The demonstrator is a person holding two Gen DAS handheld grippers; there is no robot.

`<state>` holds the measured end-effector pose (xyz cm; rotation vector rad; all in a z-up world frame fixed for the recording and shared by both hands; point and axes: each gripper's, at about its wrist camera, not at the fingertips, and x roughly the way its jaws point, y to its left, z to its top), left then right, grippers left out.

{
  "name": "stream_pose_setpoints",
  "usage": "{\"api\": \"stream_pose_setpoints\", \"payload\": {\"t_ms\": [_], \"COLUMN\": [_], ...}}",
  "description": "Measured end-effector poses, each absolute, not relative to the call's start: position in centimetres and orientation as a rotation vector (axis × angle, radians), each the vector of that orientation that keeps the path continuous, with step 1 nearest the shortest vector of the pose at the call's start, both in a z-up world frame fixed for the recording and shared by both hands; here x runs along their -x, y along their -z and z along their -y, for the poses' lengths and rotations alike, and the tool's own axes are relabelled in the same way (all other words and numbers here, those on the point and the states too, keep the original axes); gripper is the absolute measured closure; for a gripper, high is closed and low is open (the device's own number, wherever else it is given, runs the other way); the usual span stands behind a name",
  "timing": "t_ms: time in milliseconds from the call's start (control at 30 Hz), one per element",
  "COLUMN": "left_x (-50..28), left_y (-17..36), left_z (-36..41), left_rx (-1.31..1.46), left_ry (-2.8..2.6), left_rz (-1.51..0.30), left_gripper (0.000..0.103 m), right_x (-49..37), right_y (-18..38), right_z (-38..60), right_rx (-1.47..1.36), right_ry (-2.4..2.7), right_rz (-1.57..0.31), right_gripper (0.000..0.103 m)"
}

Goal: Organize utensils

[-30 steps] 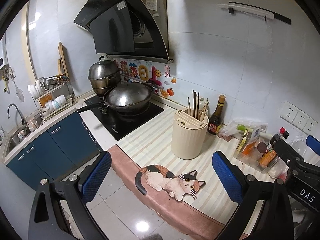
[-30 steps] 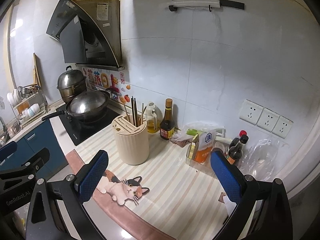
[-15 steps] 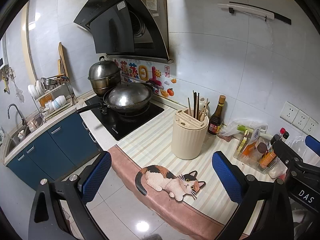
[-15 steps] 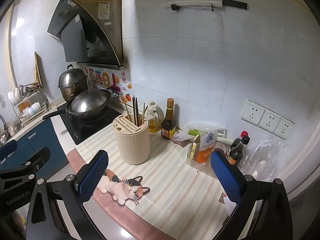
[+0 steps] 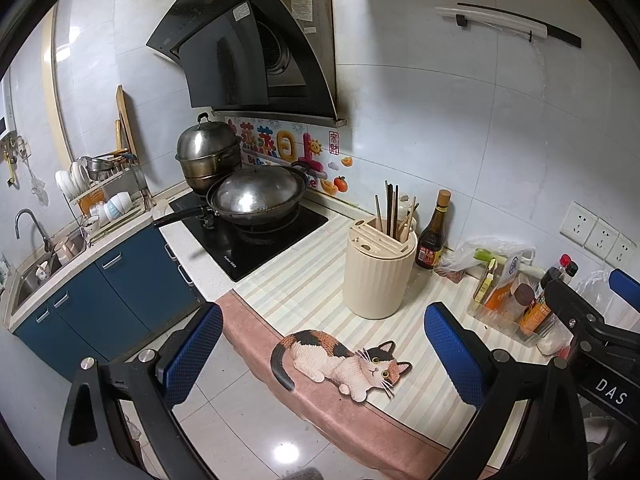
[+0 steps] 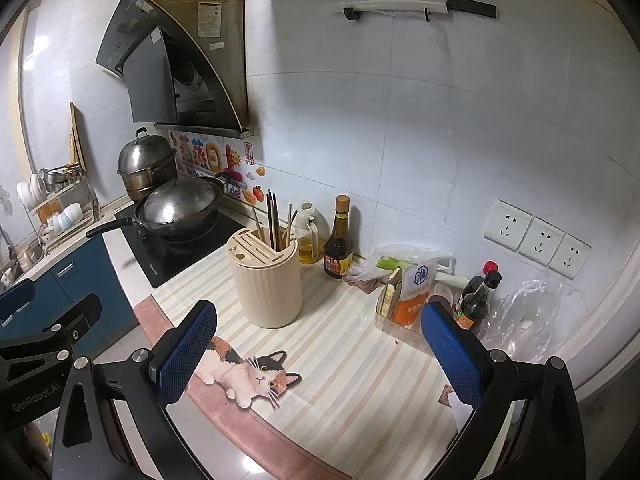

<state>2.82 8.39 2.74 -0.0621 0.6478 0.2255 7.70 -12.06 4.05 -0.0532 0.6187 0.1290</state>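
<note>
A cream ribbed utensil holder [image 5: 378, 272] stands on the striped counter, with several chopsticks [image 5: 394, 212] upright in its back slot. It also shows in the right wrist view [image 6: 269, 280] with the chopsticks [image 6: 276, 220]. My left gripper [image 5: 320, 352] is open and empty, held back from the counter's front edge over the cat mat. My right gripper [image 6: 316, 352] is open and empty, above the counter to the right of the holder. The right gripper's body shows at the right edge of the left wrist view [image 5: 592, 328].
A cat-shaped mat [image 5: 344, 360] lies at the counter's front. A wok [image 5: 256, 198] and a steel pot [image 5: 208, 156] sit on the stove at left. A sauce bottle [image 5: 434, 236], an oil jug [image 6: 310, 236], a condiment tray [image 6: 416, 296] and plastic bags line the wall. A dish rack [image 5: 100, 196] and sink are far left.
Both grippers stay open. The right wrist view has shifted slightly, so the holder sits a little further right in it. The left view is almost unchanged.
</note>
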Motion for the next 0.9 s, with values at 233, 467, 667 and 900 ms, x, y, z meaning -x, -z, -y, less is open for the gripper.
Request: {"api": "stream_pose_setpoints", "payload": {"t_ms": [233,467,667,900], "left_x": [-2.91,-2.85,-2.88,-2.90], "left_y": [-2.92,-2.98,-2.94,-2.95], "left_z": [-8.52,-8.59,-8.60,-8.59], "left_rx": [0.056,0.054,0.049,0.050], "left_ry": [-0.217,-0.213,-0.214,-0.215], "left_rz": [-0.646,-0.646,-0.643,-0.639], "left_gripper": [0.000,0.000,0.000,0.000], "right_x": [-7.75,-7.69,-7.57,-7.56], "right_y": [-4.04,-4.02,-4.07,-4.18], "right_z": [12.13,12.25,12.41,12.49], "right_rx": [0.053,0.055,0.055,0.055], "right_ry": [-0.131,-0.131,-0.127,-0.126], "right_rz": [-0.617,-0.617,-0.612,-0.613], "right_gripper": [0.000,0.000,0.000,0.000]}}
